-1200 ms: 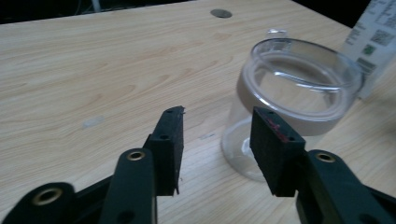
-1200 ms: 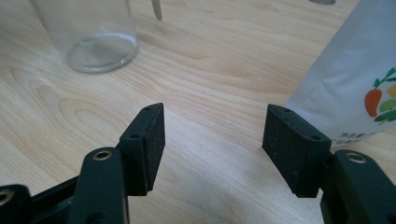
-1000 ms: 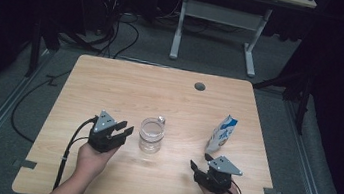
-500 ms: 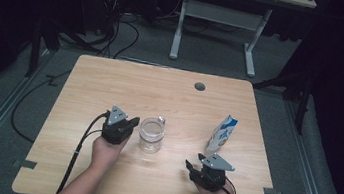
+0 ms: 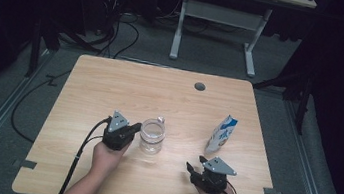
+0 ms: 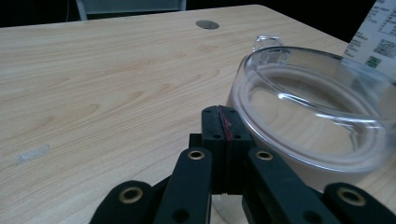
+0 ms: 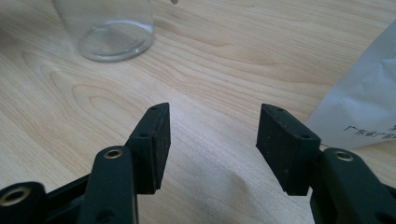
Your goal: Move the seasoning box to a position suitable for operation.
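A clear glass cup (image 5: 152,135) stands on the wooden table (image 5: 111,84), left of the middle. My left gripper (image 5: 134,129) sits just left of it, close to its wall. In the left gripper view the jaws (image 6: 223,125) are pressed flat together with nothing between them, and the cup (image 6: 317,107) rises right beside them. A white and blue pouch (image 5: 221,134) stands upright to the right. My right gripper (image 5: 196,164) rests near the front edge below the pouch. Its jaws (image 7: 212,140) stand open over bare wood after closing a little, the cup (image 7: 109,28) far ahead and the pouch (image 7: 362,102) at right.
A round grey cable hole (image 5: 199,86) sits near the table's far edge. Behind the table stands another desk with a white frame (image 5: 220,17), and cables (image 5: 117,34) lie on the dark floor. A black cable (image 5: 79,155) trails from my left gripper over the front edge.
My left hand has slid right toward the cup, and its jaws have shut. The right hand has stayed in place.
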